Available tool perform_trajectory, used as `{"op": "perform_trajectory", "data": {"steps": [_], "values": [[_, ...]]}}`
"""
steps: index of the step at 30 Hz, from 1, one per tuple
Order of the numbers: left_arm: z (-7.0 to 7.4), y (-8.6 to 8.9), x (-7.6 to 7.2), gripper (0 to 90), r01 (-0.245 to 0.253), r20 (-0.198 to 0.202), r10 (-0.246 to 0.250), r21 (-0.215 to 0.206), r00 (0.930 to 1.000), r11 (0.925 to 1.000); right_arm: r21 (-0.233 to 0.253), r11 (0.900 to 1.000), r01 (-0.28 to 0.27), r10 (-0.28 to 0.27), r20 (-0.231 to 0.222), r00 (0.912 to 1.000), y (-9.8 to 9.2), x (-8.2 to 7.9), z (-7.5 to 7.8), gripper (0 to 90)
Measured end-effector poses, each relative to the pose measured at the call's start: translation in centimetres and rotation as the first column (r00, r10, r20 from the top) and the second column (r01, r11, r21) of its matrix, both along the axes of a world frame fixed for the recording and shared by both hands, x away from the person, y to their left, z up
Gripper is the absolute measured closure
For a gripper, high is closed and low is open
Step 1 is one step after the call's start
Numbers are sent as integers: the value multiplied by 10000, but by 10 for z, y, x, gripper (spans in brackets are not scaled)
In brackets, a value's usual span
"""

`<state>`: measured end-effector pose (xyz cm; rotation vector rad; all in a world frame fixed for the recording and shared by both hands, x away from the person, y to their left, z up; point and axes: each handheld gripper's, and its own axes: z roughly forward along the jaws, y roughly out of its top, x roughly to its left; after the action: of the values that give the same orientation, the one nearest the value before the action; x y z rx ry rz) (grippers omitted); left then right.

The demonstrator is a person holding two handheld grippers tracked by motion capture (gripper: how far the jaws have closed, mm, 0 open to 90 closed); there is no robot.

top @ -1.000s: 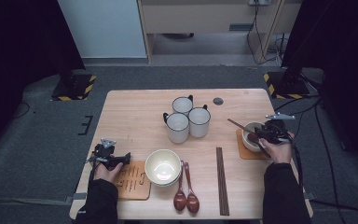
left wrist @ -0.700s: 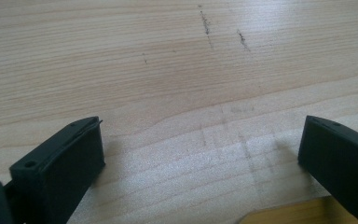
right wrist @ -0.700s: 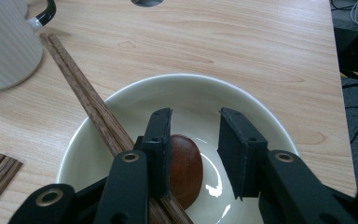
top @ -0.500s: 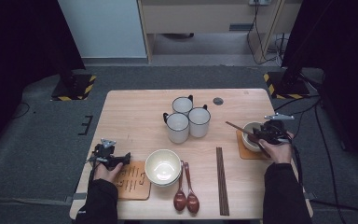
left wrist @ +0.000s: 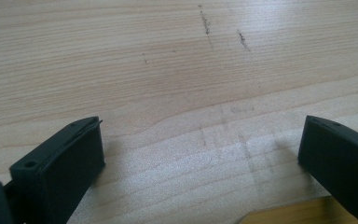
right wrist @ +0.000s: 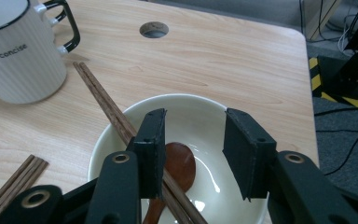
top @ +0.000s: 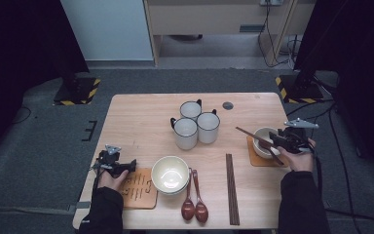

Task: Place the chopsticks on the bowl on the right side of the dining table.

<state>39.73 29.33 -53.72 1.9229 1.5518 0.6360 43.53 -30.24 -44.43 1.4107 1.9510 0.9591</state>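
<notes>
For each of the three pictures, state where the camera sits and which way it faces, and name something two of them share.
High view: above the person's table edge, facing forward and down; forearms, left gripper, right gripper.
Left gripper view: rides the left gripper, facing bare table; jaws apart.
Right gripper view: rides the right gripper, facing the bowl.
Shared: bowl, chopsticks, high and right.

3 white mugs [top: 195, 124], centre table
</notes>
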Motion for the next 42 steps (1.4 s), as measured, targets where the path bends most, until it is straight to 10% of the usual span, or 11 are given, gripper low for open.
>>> {"op": "perform_trajectory", "data": {"steps": [42], "values": [[0, 0, 0, 0, -5, 2, 5, -3, 10000, 10000, 35, 9963, 857, -855, -321, 9958, -33, -73, -15, 759]]}}
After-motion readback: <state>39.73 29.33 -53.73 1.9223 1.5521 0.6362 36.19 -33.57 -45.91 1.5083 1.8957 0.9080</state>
